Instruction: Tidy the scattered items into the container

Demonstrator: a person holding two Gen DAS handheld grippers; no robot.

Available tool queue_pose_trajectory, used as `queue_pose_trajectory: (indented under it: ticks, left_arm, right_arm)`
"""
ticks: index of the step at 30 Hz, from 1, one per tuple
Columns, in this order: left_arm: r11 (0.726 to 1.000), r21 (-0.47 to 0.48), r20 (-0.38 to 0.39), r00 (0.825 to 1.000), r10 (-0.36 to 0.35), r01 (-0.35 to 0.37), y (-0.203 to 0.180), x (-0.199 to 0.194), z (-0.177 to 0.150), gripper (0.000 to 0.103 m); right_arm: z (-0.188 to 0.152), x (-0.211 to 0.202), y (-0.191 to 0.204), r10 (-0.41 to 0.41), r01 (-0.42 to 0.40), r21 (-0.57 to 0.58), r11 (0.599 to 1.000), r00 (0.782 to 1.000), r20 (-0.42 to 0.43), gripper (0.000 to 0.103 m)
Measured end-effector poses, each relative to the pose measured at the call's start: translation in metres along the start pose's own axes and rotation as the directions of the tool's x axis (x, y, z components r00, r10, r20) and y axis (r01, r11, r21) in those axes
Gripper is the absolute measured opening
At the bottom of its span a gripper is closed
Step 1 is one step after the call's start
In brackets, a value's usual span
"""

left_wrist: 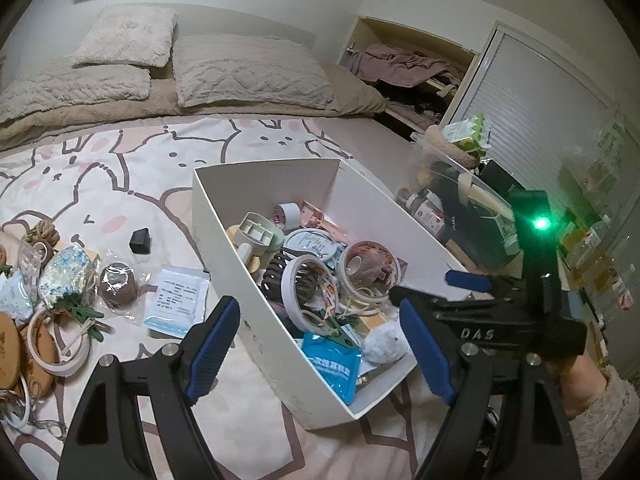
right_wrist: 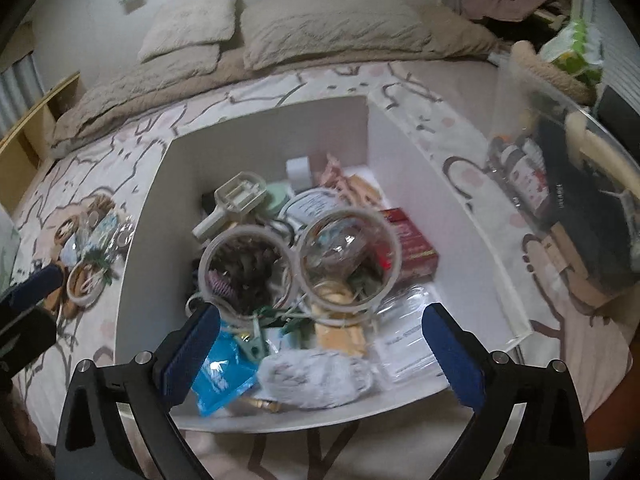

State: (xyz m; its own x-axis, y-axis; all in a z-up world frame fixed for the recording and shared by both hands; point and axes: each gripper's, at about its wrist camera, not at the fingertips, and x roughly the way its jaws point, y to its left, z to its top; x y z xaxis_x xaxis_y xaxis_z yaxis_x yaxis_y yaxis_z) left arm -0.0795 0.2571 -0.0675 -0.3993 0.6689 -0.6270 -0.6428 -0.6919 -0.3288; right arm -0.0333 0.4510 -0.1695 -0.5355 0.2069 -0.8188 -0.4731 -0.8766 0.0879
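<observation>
A white box [left_wrist: 224,240] stands on the bunny-print bedspread [left_wrist: 100,176], holding tape rolls [left_wrist: 304,280], a blue packet [left_wrist: 332,364], a grey fuzzy item [right_wrist: 316,380] and a red carton [right_wrist: 412,240]. Left of the box lie scattered items: a small black piece [left_wrist: 141,241], a white sachet [left_wrist: 178,300], a brown wrapped ball [left_wrist: 118,284], a sparkly wrapped item [left_wrist: 66,276] and a green clip [left_wrist: 82,314]. My left gripper [left_wrist: 320,348] is open, straddling the box's near-left wall. My right gripper [right_wrist: 322,356] hangs open over the box [right_wrist: 420,200] with nothing between its pads.
A clear plastic bin [left_wrist: 460,168] with bottles and a green pack sits right of the box. Beige pillows [left_wrist: 248,72] lie at the head of the bed. An open shelf with clothes [left_wrist: 400,64] is beyond. A fleece sleeve [left_wrist: 600,400] holds the right gripper.
</observation>
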Motion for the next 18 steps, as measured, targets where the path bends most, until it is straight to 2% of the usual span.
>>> queue_pose_trajectory:
  ticks: [5, 18]
  left_arm:
    - [1.0, 0.006, 0.0, 1.0, 0.006, -0.006, 0.0, 0.0, -0.001, 0.082]
    - [0.999, 0.014, 0.005, 0.999, 0.035, -0.035, 0.004, 0.001, -0.002, 0.082]
  right_arm:
    - [-0.002, 0.001, -0.009, 0.001, -0.001, 0.045, 0.999, 1.0, -0.001, 0.103]
    - [-0.006, 0.0, -0.016, 0.012, -0.012, 0.064, 0.998, 1.0, 0.002, 0.103]
